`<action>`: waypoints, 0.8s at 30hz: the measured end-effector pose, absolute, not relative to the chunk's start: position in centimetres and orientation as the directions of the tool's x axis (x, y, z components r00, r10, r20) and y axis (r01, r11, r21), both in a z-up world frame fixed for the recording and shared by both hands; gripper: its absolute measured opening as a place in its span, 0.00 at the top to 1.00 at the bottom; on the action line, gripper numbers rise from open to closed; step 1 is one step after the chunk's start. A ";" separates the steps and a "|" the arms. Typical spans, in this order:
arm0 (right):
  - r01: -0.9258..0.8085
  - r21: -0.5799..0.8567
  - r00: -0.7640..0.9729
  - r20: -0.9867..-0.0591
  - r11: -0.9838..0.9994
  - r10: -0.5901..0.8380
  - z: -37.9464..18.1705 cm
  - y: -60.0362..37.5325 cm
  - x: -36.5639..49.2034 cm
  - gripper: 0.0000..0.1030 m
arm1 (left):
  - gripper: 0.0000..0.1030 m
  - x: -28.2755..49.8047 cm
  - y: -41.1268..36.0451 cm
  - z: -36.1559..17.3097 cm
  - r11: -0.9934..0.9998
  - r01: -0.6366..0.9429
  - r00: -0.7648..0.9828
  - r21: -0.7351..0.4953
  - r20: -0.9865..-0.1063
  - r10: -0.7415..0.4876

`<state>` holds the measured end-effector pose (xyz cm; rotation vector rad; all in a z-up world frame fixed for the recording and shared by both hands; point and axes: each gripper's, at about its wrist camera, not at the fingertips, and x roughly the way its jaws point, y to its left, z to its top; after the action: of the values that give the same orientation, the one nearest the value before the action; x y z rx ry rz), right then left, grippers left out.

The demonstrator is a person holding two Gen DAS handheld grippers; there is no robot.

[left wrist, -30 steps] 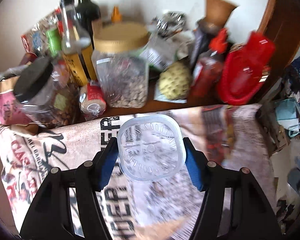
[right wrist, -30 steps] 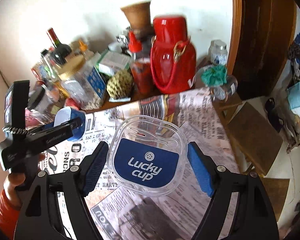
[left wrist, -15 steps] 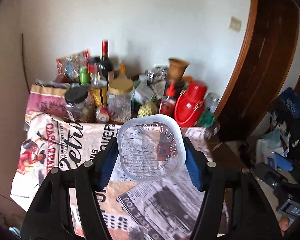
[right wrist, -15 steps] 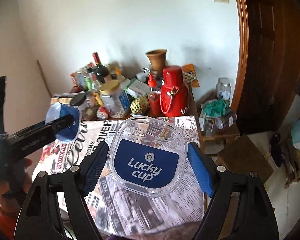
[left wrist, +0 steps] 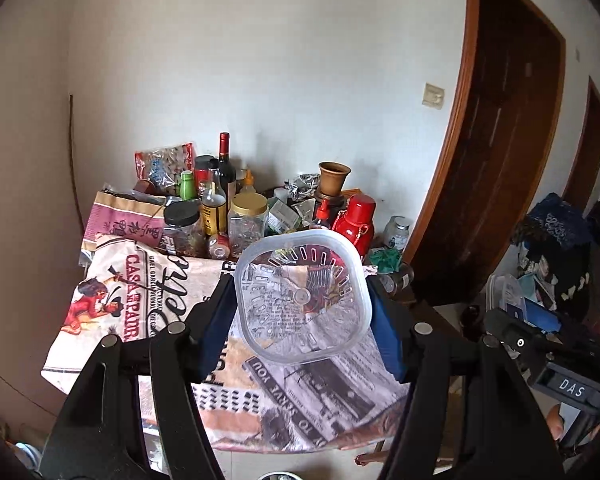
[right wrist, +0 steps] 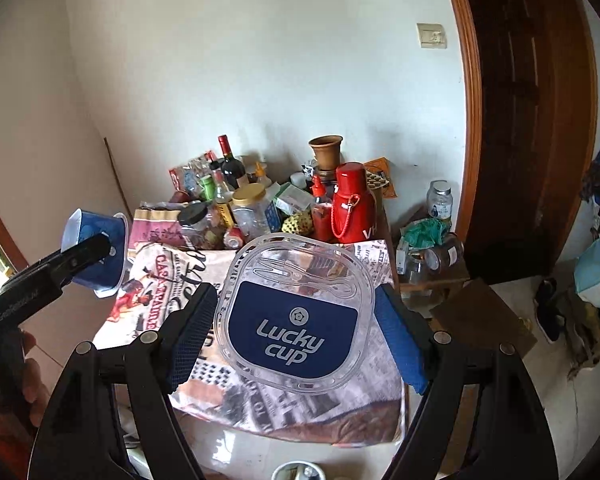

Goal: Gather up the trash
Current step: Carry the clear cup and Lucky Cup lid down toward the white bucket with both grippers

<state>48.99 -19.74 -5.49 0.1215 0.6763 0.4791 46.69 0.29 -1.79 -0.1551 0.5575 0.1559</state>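
My left gripper point(left wrist: 302, 314) is shut on a plastic cup point(left wrist: 303, 298), seen end-on as a clear, rounded-square shape between the blue pads. In the right wrist view the same cup point(right wrist: 96, 248) shows a blue label and a white rim, held at the left by the left gripper point(right wrist: 100, 246). My right gripper point(right wrist: 296, 336) is shut on a clear lid point(right wrist: 296, 316) with a blue "Lucky cup" label and a moulded spoon. Both are held in the air in front of the table point(left wrist: 292, 408), well above its newspaper-print cloth.
Bottles, jars point(left wrist: 247, 220), a red flask point(right wrist: 350, 204) and a clay pot point(right wrist: 326, 152) crowd the table's back by the white wall. A dark wooden door frame point(right wrist: 472, 120) stands at the right, with a low stand of jars point(right wrist: 432, 256) and piled clutter point(left wrist: 560, 264).
Both grippers have drawn back and upward from the table with the cup and lid still held. The table now looks smaller and farther, with wall and door in sight.
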 end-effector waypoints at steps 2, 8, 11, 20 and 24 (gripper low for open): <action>-0.384 0.256 0.686 -0.563 0.887 0.460 -5.1 -19.2 47.0 0.25 | 0.39 44.2 0.8 -1.6 0.979 -0.178 0.843 -0.099 -0.528 0.101; -0.357 0.249 0.718 -0.543 0.900 0.435 -4.6 -16.8 39.2 0.25 | 0.39 36.0 2.7 -1.7 0.989 -0.130 0.843 -0.071 -0.534 0.072; -0.345 0.257 0.715 -0.551 0.903 0.430 -5.1 -15.5 35.5 0.25 | 0.39 31.6 3.6 -2.4 0.990 -0.124 0.838 -0.063 -0.541 0.070; -0.322 0.260 0.683 -0.602 0.910 0.414 -6.3 -14.3 27.9 0.25 | 0.39 23.0 5.4 -4.8 0.990 -0.111 0.799 -0.083 -0.601 0.039; -0.315 0.250 0.657 -0.639 0.916 0.400 -7.3 -14.5 26.5 0.25 | 0.39 21.6 5.1 -5.9 0.990 -0.104 0.773 -0.094 -0.634 0.021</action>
<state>26.49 -14.50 -7.32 0.1212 0.7524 0.4059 21.60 5.15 -5.88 -0.1261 0.6839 0.0682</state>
